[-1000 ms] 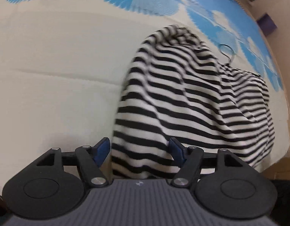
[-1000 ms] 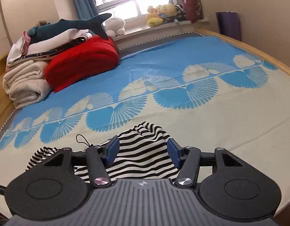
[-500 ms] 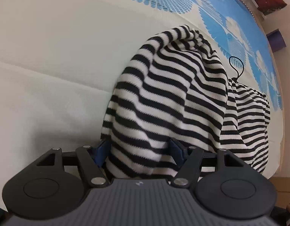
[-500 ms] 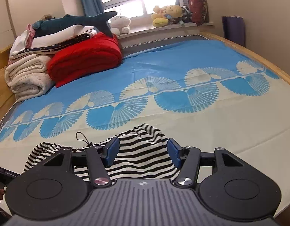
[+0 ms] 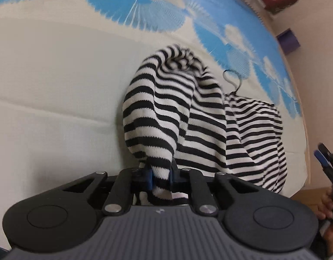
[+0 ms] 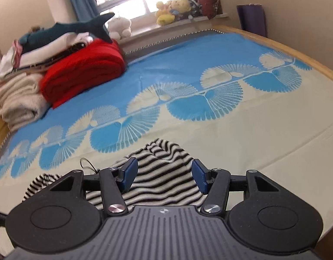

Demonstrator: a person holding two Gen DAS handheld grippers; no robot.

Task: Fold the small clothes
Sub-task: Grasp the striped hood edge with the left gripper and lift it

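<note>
The left claw is closing, its blue pads pinching a bunched fold of the black-and-white striped knit garment, which lies crumpled on the cream and blue fan-patterned bedspread. Only the right wrist view shows the right claw gaping wide above the same garment with nothing pressed between its pads. It alone also shows a folded red blanket and a dark plush shark at the far side of the bed.

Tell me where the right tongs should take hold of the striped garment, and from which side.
Probably the near hem of the striped garment, below the open right tongs, coming from above. The left tongs are closing on a bunched fold, and a second hold apart from it would let the crumpled cloth spread.
</note>
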